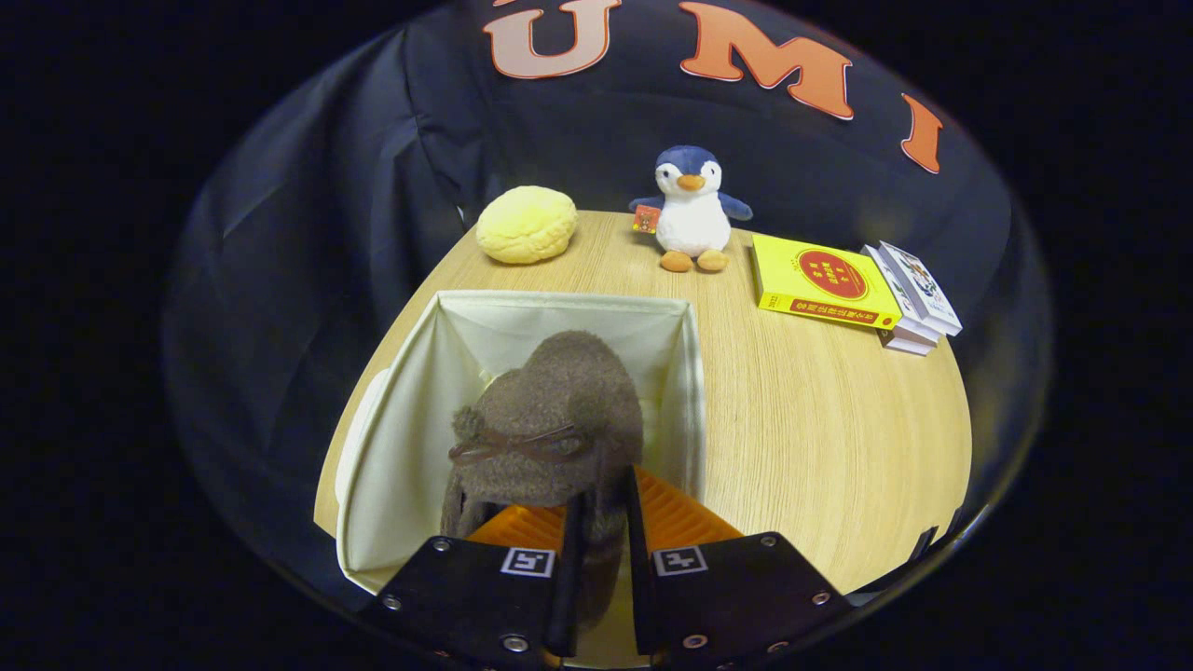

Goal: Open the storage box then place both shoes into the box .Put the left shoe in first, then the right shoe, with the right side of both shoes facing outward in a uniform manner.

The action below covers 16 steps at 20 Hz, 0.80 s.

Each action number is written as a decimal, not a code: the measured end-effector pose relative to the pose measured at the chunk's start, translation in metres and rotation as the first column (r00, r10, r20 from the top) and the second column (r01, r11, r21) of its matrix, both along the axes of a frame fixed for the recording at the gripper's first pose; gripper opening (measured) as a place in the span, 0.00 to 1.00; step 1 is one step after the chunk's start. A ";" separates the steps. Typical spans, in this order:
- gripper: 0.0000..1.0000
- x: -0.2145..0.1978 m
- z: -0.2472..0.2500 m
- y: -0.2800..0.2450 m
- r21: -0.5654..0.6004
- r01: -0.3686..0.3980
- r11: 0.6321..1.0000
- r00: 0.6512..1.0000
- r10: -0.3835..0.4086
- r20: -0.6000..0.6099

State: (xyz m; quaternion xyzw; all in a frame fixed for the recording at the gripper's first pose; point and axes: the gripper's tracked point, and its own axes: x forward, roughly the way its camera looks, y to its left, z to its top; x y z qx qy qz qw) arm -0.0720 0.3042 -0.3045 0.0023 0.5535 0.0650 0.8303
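Observation:
A fuzzy brown shoe (559, 410) with a thin brown bow across its top hangs toe-up over the open white fabric storage box (410, 391). My gripper (601, 517) is shut on the shoe's rear edge, both fingers pinching the brown fabric between them. The box stands on the wooden table just ahead of the fingers, its lid off and its pale lining showing. The shoe hides most of the box's inside, so I cannot tell what lies beneath it.
Beyond the box on the wooden table (820, 438) sit a yellow bun-shaped cushion (527, 224), a blue and white penguin plush (692, 210), and a yellow book (825, 281) next to a small stack of white books (913, 296). Bare tabletop spreads right of the box.

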 end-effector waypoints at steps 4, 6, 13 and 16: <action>0.38 -0.003 0.019 0.002 0.116 0.026 0.993 0.999 -0.023 -0.024; 0.42 0.004 0.039 -0.006 0.155 0.019 0.988 1.000 -0.022 0.017; 0.79 0.027 0.110 -0.068 0.256 0.027 0.966 0.981 -0.075 0.177; 0.89 0.030 0.142 -0.114 0.244 0.025 0.970 0.952 -0.098 0.290</action>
